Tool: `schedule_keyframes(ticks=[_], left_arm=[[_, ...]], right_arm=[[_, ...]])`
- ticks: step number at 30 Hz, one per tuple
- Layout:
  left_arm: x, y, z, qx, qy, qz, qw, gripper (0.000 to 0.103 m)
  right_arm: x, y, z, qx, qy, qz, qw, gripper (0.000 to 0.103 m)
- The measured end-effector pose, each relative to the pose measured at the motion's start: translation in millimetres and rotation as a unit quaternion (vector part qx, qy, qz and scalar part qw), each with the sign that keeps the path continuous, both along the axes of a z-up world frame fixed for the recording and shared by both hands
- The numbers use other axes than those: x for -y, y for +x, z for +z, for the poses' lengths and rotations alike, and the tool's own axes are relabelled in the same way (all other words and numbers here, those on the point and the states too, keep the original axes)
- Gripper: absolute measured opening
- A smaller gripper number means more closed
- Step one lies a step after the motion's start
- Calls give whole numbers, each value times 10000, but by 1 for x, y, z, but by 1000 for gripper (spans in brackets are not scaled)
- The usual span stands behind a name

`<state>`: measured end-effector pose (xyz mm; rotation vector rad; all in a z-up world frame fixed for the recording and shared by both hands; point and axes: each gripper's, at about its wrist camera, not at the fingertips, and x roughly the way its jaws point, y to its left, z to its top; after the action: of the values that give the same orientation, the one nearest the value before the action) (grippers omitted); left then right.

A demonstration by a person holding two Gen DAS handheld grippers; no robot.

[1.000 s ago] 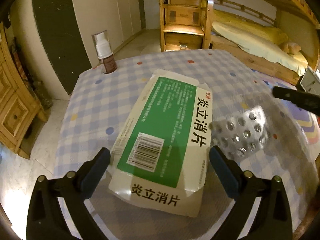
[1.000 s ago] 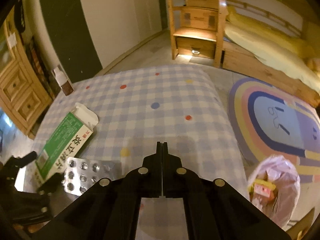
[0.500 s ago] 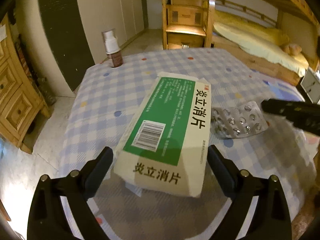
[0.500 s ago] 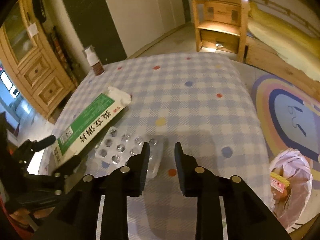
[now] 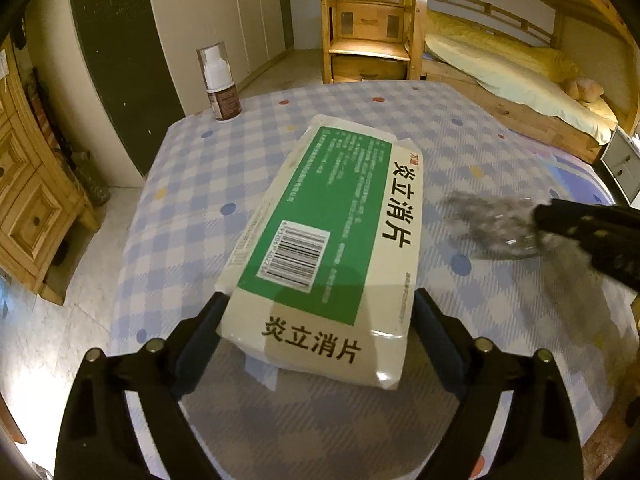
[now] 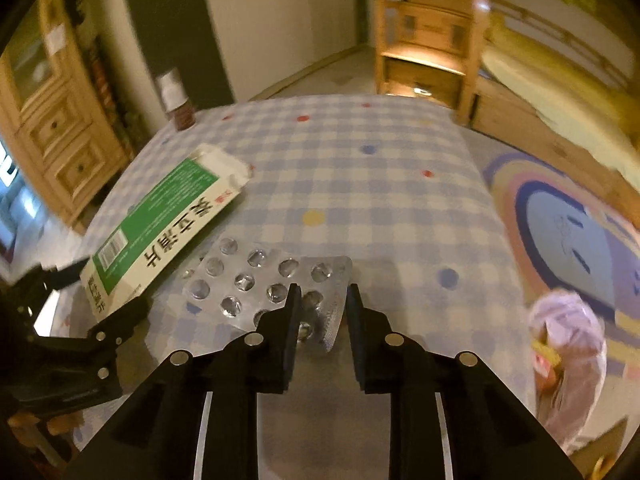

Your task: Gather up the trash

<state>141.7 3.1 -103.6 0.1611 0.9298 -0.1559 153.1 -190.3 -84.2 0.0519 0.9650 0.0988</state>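
A green and white medicine box [image 5: 340, 220] lies on the checked tablecloth [image 5: 192, 240], its near end between the fingers of my left gripper [image 5: 318, 300]. Those jaws are closing and stand just outside the box's sides. A silver blister pack [image 6: 256, 280] lies right of the box [image 6: 160, 224]. Its curled right edge sits between the fingers of my right gripper [image 6: 320, 296], whose jaws are closing with a gap still showing on both sides. In the left wrist view the pack [image 5: 492, 228] is blurred, with the right gripper [image 5: 552, 216] at its right end.
A brown pump bottle [image 5: 220, 84] stands at the table's far left corner. A pink trash bag [image 6: 568, 352] with rubbish in it sits on the floor to the right, next to a striped rug [image 6: 568, 232]. A wooden cabinet [image 5: 24, 200] stands left, a bunk bed [image 5: 500, 52] behind.
My right gripper went from shut to open and moved left and down onto the blister pack's edge. My left gripper's jaws have narrowed around the box's near end.
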Motion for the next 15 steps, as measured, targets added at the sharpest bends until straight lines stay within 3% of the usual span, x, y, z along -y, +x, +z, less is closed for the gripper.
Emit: schedule_keyframes(ticks=[2, 15], left_arm=[[1, -5, 1, -1, 4, -9, 10000, 87], [7, -79, 2, 33, 73, 110, 9999, 90]], right_arm=[[13, -10, 7, -10, 141, -217, 9997, 3], [27, -85, 28, 241, 216, -365, 9988, 2]])
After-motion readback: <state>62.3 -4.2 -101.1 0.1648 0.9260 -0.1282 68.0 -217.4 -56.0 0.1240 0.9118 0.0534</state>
